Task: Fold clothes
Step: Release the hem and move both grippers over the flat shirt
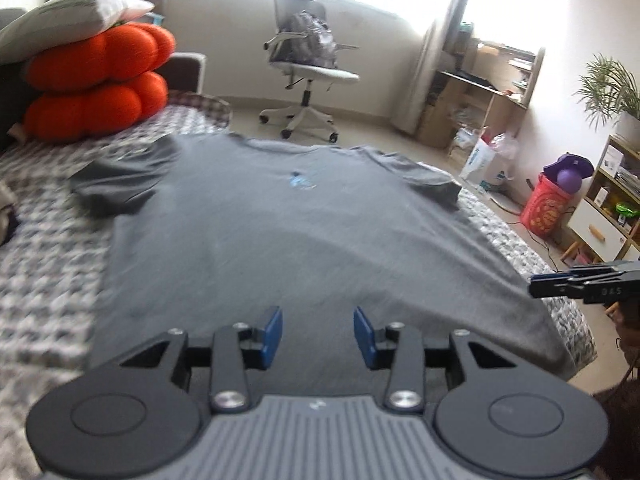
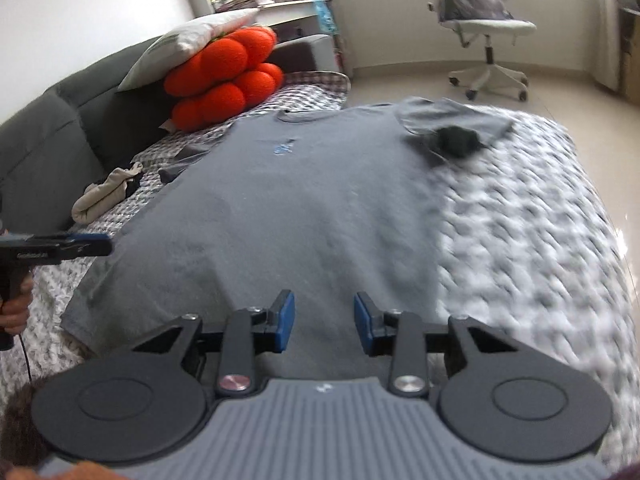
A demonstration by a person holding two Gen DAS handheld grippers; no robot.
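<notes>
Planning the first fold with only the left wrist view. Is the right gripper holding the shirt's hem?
Observer: No. The right gripper is open over the grey T-shirt, with nothing between its pads.
Operator: Anything lying on the far right sleeve?
Observer: Yes, a small dark bundle sits on that sleeve.
Operator: Other clothes nearby?
Observer: A beige garment lies beside the sofa, left of the shirt.
</notes>
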